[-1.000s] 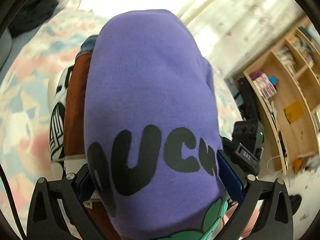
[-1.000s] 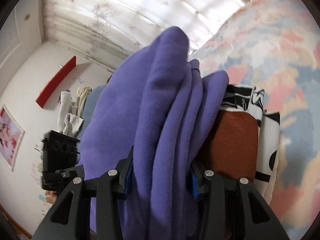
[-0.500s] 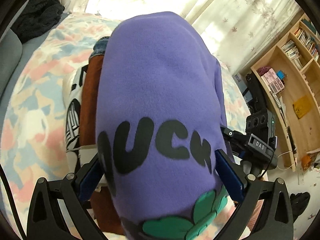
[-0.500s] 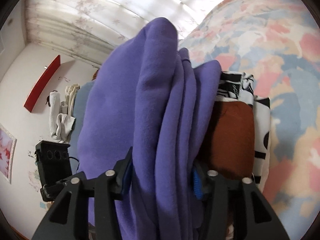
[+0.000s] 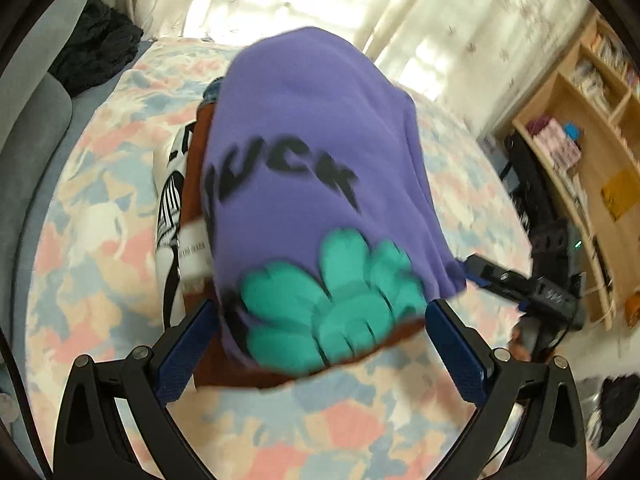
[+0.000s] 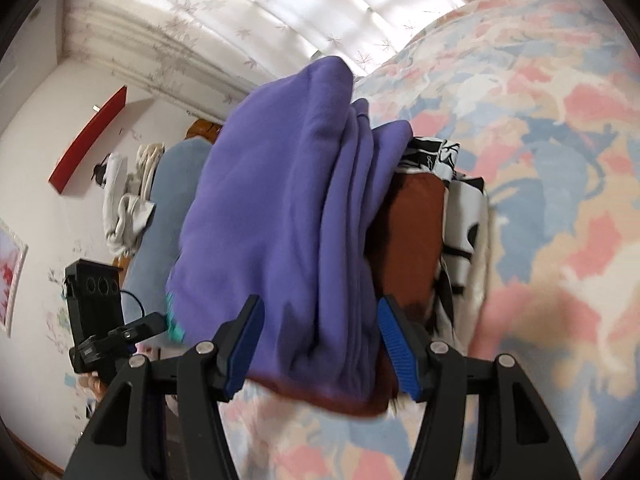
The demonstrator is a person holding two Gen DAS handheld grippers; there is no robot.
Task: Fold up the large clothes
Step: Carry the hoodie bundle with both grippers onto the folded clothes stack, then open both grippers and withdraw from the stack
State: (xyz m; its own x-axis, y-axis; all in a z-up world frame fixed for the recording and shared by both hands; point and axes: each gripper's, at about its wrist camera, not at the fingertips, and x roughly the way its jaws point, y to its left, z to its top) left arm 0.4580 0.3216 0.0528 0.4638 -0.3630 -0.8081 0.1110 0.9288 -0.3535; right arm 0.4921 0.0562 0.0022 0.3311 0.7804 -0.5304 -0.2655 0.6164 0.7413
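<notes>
- The left tongs [image 5: 320, 344] are wide open; the folded purple sweater [image 5: 312, 184] lies just ahead between the two pads, which seem apart from it.
- The sweater rests on top of a stack, on a brown garment [image 5: 196, 160] and a black-and-white one [image 5: 170, 200], on the bed [image 5: 100, 280].
- The right tongs [image 6: 320, 344] are open too and hold nothing; the sweater's layered edge [image 6: 344, 220] is between the jaws.
- The long axis runs away from both tongs, which look about equally near.
- Only the left view shows the print; only the right view shows the fold layers.
</notes>
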